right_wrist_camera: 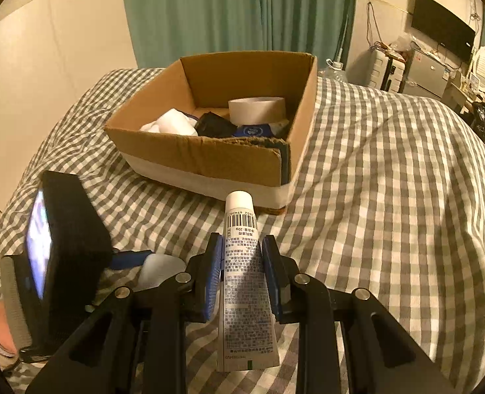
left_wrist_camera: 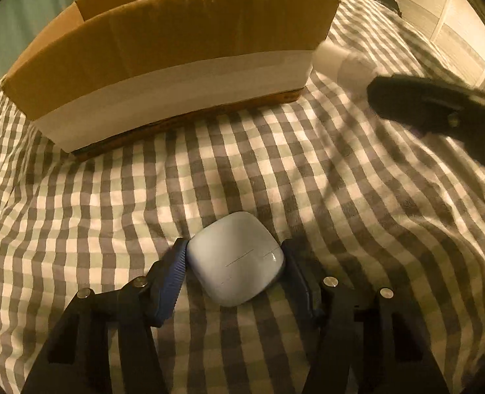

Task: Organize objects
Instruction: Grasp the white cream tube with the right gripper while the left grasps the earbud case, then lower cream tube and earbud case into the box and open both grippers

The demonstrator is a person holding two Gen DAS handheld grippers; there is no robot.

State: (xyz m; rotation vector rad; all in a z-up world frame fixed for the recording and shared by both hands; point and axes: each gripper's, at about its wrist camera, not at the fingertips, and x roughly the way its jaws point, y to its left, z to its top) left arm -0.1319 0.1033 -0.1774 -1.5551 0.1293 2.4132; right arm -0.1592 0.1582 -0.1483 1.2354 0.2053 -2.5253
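Observation:
My left gripper (left_wrist_camera: pixel 234 256) has its jaws around a white rounded case (left_wrist_camera: pixel 236 257) lying on the checked bedspread (left_wrist_camera: pixel 341 197); both pads touch its sides. My right gripper (right_wrist_camera: pixel 242 262) is shut on a white tube (right_wrist_camera: pixel 245 272) with a barcode, cap pointing toward the cardboard box (right_wrist_camera: pixel 209 157), held above the bed. The tube (left_wrist_camera: pixel 341 60) shows blurred in the left wrist view beside the box (left_wrist_camera: pixel 176 65). The left gripper body (right_wrist_camera: pixel 65 256) and the case (right_wrist_camera: pixel 160 269) show at the left of the right wrist view.
The box holds a tape roll (right_wrist_camera: pixel 257 108), a white object (right_wrist_camera: pixel 176 123), a black item (right_wrist_camera: pixel 214 124) and a blue packet (right_wrist_camera: pixel 252 130). Green curtains (right_wrist_camera: pixel 236 10) hang behind. Furniture and a TV (right_wrist_camera: pixel 443 28) stand at far right.

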